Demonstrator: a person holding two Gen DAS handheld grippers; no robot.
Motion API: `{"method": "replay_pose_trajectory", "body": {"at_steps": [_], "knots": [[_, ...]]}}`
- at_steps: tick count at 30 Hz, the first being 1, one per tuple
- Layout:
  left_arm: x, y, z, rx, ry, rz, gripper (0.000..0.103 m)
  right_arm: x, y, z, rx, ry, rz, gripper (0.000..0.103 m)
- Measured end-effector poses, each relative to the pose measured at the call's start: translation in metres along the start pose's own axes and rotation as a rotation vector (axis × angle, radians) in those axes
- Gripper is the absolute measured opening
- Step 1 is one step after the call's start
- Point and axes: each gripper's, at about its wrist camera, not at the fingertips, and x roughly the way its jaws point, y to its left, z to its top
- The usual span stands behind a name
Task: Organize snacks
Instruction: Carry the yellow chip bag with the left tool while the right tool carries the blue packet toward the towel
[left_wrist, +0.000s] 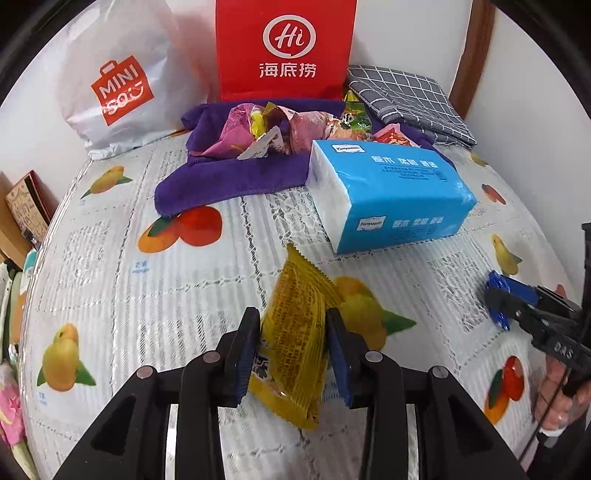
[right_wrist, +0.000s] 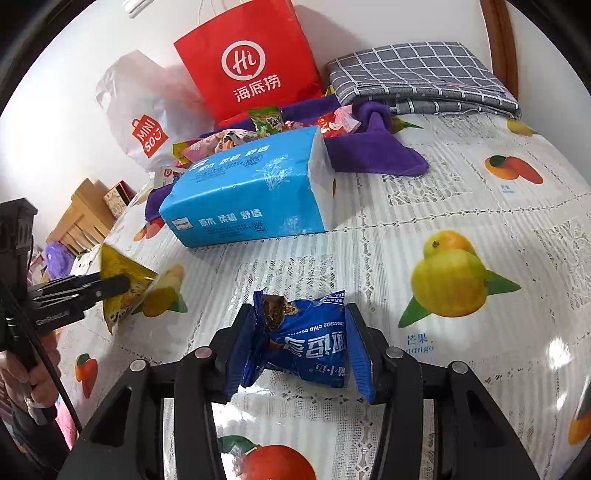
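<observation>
A yellow snack packet (left_wrist: 295, 332) stands between the blue pads of my left gripper (left_wrist: 291, 315), which is shut on it above the fruit-print tablecloth (left_wrist: 147, 295). The right wrist view shows the same packet (right_wrist: 122, 266) in that gripper (right_wrist: 123, 286) at the left. My right gripper (right_wrist: 301, 314) is shut on a torn blue chocolate-chip cookie packet (right_wrist: 310, 339), both pads touching its sides, low over the table. From the left wrist view the right gripper (left_wrist: 495, 301) and its blue packet (left_wrist: 496, 282) are at the right edge, held by a hand.
A blue tissue pack (left_wrist: 388, 192) lies mid-table. Behind it a purple towel (left_wrist: 221, 181) carries several loose snacks (left_wrist: 266, 133). A red paper bag (left_wrist: 284, 48), a white plastic bag (left_wrist: 118, 85) and a folded grey checked cloth (left_wrist: 410, 96) stand against the wall.
</observation>
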Motion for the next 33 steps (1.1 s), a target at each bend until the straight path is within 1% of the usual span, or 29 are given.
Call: {"method": "replay_pose_trajectory", "body": {"at_steps": [2,3,5,8,11,12,14,16,17,18,21,25,33], "knots": [[0.003,0.000,-0.001,-0.004,-0.005,-0.013,0.038,0.000,0.003,-0.002,-0.019,-0.006,-0.017,0.049],[0.004,0.000,-0.002,-0.004,0.001,-0.017,0.043,-0.001,0.004,-0.002,-0.025,-0.005,-0.020,0.051],[0.010,0.000,-0.006,-0.001,0.020,-0.023,0.048,-0.001,0.005,-0.004,-0.039,-0.004,-0.013,0.055],[0.010,0.002,-0.011,-0.009,0.000,-0.034,0.049,-0.002,0.009,-0.006,-0.068,-0.001,-0.028,0.057],[0.009,0.005,-0.013,-0.032,-0.015,-0.043,0.049,-0.003,0.015,-0.011,-0.119,-0.001,-0.071,0.060],[0.009,0.006,-0.013,-0.044,-0.017,-0.046,0.048,-0.003,0.017,-0.012,-0.133,0.001,-0.080,0.062],[0.007,0.007,-0.014,-0.050,-0.022,-0.044,0.045,-0.002,0.023,-0.015,-0.173,0.005,-0.111,0.064],[0.005,0.007,-0.014,-0.047,-0.028,-0.051,0.043,-0.001,0.027,-0.018,-0.204,0.010,-0.157,0.060],[0.003,0.006,-0.014,-0.048,-0.026,-0.058,0.042,-0.001,0.029,-0.019,-0.216,0.008,-0.184,0.055],[0.001,0.006,-0.015,-0.049,-0.025,-0.066,0.042,-0.002,0.029,-0.019,-0.219,0.009,-0.192,0.051],[-0.005,0.003,-0.015,-0.046,-0.028,-0.078,0.041,-0.006,0.026,-0.017,-0.197,0.021,-0.165,0.048],[-0.015,-0.003,-0.010,-0.041,-0.037,-0.100,0.040,-0.012,0.027,-0.011,-0.182,0.014,-0.151,0.045],[-0.039,-0.020,0.009,-0.024,-0.074,-0.135,0.040,-0.044,0.043,0.013,-0.187,-0.064,-0.129,0.045]]}}
